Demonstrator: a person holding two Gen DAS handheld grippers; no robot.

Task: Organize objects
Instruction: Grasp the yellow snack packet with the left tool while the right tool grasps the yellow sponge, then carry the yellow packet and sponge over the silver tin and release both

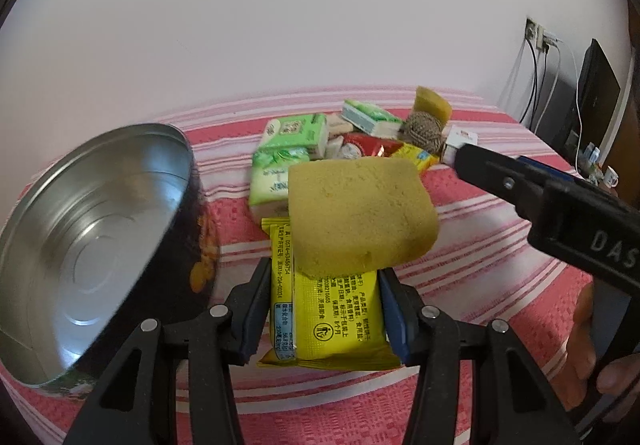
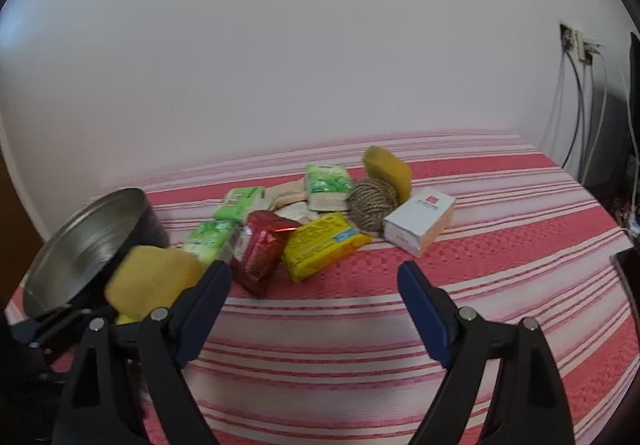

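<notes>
My left gripper (image 1: pixel 324 285) is shut on a yellow snack packet (image 1: pixel 336 321), held flat above the cloth. A yellow sponge (image 1: pixel 360 213) lies on the packet's far end; whether the pads also pinch it I cannot tell. In the right wrist view the sponge (image 2: pixel 152 279) hangs beside the open round metal tin (image 2: pixel 84 245), which is empty (image 1: pixel 92 237). My right gripper (image 2: pixel 314 285) is open over bare striped cloth, nothing between its fingers; it reaches in from the right in the left wrist view (image 1: pixel 472 159). Behind lies a pile: red packet (image 2: pixel 262 251), yellow packet (image 2: pixel 324 245), twine ball (image 2: pixel 372 203), white box (image 2: pixel 422 223).
Green tissue packs (image 2: pixel 326 185) and a second sponge (image 2: pixel 388 167) sit at the back of the pile. The red-and-white striped cloth (image 2: pixel 480 285) covers the surface up to a plain wall. A wall socket with cables (image 2: pixel 576 45) is at the right. A person's hand (image 1: pixel 580 345) grips the right tool.
</notes>
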